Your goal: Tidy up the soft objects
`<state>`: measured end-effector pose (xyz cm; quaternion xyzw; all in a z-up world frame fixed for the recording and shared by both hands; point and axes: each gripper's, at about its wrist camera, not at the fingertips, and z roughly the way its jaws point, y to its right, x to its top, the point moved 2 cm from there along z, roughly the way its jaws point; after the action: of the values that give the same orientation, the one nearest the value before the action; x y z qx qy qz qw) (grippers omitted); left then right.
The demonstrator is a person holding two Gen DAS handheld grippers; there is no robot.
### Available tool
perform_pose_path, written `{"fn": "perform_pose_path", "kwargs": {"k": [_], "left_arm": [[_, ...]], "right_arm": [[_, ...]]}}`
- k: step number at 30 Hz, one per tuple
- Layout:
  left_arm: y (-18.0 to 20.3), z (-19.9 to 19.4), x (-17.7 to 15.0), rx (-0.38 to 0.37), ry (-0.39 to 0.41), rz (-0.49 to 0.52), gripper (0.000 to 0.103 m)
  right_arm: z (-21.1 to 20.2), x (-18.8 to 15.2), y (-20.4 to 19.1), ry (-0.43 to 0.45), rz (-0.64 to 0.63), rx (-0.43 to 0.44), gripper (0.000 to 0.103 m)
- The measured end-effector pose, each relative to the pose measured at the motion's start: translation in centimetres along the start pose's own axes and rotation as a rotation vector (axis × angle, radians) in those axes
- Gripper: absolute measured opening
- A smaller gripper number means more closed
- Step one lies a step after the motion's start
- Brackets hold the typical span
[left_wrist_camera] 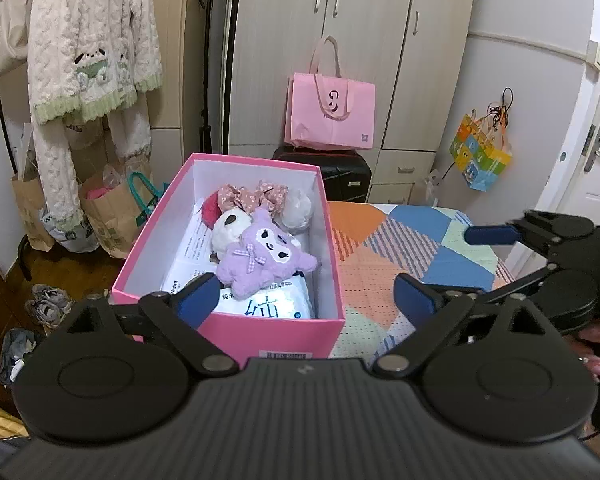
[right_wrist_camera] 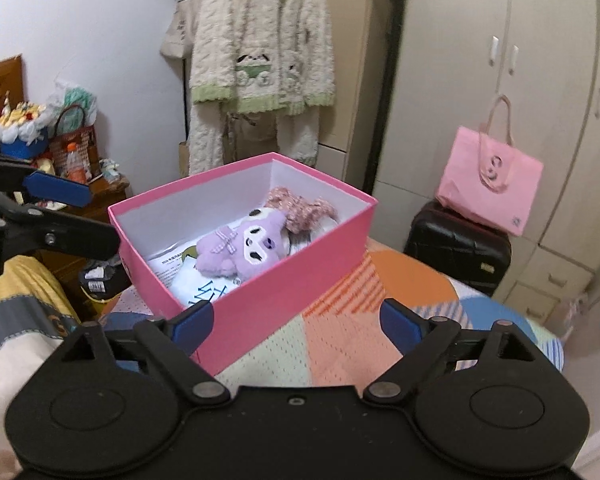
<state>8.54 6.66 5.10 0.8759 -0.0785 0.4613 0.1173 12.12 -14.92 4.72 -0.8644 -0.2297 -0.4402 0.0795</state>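
Note:
A pink cardboard box (left_wrist_camera: 236,332) stands open on the patchwork bedcover (left_wrist_camera: 380,248). Inside it, a purple plush (left_wrist_camera: 260,260) lies on top of white wipe packs (left_wrist_camera: 276,304). Behind the plush are a white plush (left_wrist_camera: 230,228), a floral pink fabric piece (left_wrist_camera: 256,196) and a white fluffy ball (left_wrist_camera: 298,208). My left gripper (left_wrist_camera: 306,294) is open above the box's near end, holding nothing. My right gripper (right_wrist_camera: 296,322) is open and empty beside the box (right_wrist_camera: 260,300), where the purple plush (right_wrist_camera: 240,248) also shows. One right pad (left_wrist_camera: 490,235) reaches in over the bed.
A pink tote bag (left_wrist_camera: 330,114) sits on a black suitcase (left_wrist_camera: 340,172) by the wardrobe. A fluffy cream robe (left_wrist_camera: 92,60) hangs at the left above paper bags (left_wrist_camera: 108,216) and shoes (left_wrist_camera: 48,300). A cluttered wooden nightstand (right_wrist_camera: 72,184) stands beside the bed.

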Motion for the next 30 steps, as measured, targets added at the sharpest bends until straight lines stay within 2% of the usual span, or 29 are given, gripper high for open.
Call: {"fn": "perform_pose_path", "kwargs": {"k": [2, 7, 10, 14, 19, 21, 24, 27, 30], "left_arm": [[0.4, -0.2, -0.3, 0.002, 0.004, 0.010, 0.102], [1.3, 0.0, -1.1, 0.068, -0.045, 0.017, 0.103], [1.9, -0.4, -1.7, 0.137, -0.016, 0.036, 0.103], [2.5, -1.6, -2.6, 0.190, 0.044, 0.078, 0.103], [2.6, -2.6, -2.7, 0.176, 0.080, 0.037, 0.103], [3.0, -2.5, -2.7, 0.203, 0.085, 0.053, 0.103], [3.8, -1.8, -2.8, 0.237, 0.070, 0.094, 0.103], [4.2, -1.4, -3.2, 0.253, 0.067, 0.094, 0.103], [4.4, -1.2, -3.8, 0.234, 0.058, 0.082, 0.103]], "right_arm": [[-0.8, -0.6, 0.2, -0.003, 0.027, -0.034, 0.096], [-2.4, -1.9, -0.3, -0.059, 0.033, -0.163, 0.099], [-3.9, -2.7, -0.8, -0.021, 0.013, -0.229, 0.099], [-6.2, -3.8, -0.6, 0.046, 0.096, -0.304, 0.099], [-7.6, -4.5, -0.3, 0.090, 0.173, -0.349, 0.099], [-7.8, -4.7, -0.2, 0.089, 0.196, -0.366, 0.099], [-7.8, -5.1, 0.0, 0.079, 0.253, -0.332, 0.099], [-7.9, -5.9, 0.0, 0.075, 0.290, -0.371, 0.099], [-7.9, -6.8, -0.1, 0.058, 0.303, -0.408, 0.099]]}}
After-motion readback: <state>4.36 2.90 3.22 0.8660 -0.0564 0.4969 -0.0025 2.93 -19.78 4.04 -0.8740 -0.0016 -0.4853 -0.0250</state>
